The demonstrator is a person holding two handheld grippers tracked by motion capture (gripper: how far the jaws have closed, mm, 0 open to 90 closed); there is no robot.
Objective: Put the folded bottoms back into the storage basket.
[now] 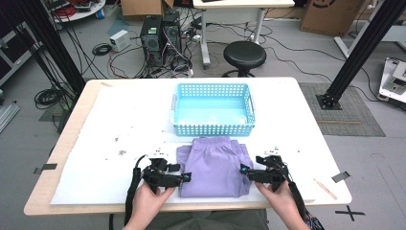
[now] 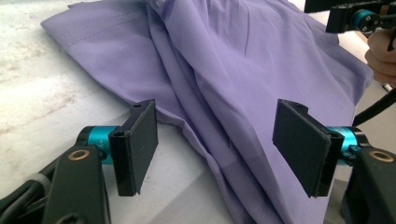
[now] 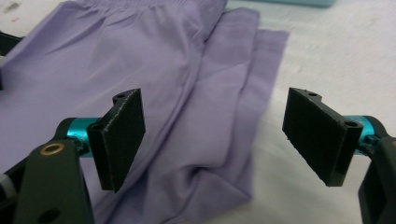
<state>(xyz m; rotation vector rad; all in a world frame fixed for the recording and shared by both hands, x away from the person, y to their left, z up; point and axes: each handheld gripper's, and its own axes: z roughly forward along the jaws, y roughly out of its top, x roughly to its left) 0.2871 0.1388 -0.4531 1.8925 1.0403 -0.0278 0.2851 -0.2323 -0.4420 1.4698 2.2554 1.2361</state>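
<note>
On the left side of the table [image 1: 72, 143], the left gripper [image 1: 187, 177] lies low beside the left edge of the purple shorts [image 1: 213, 166]. In the left gripper view its two jaws stand wide apart, with the edge of the cloth between them, and they pinch nothing yet. The left hand [image 1: 147, 197] holds this gripper from below.

In the middle, the shorts are folded into a neat rectangle and lie flat on the white sheet, near the front edge of the table. Their elastic waist points toward the blue basket [image 1: 213, 125], which stands just behind them, and I see nothing inside it.

On the right, the right gripper [image 1: 242, 169] is at the right edge of the shorts. In the right gripper view its jaws are also spread wide, one over the cloth and one over the bare sheet, so the edge of the folded cloth lies between them. The right hand [image 1: 282, 196] holds it.

My judgement: the folding looks finished, because the cloth is compact and tidy. What is left is probably to close both grippers on the two side edges, lift the shorts together and place them into the basket. No part of this lifting is done yet.
</note>
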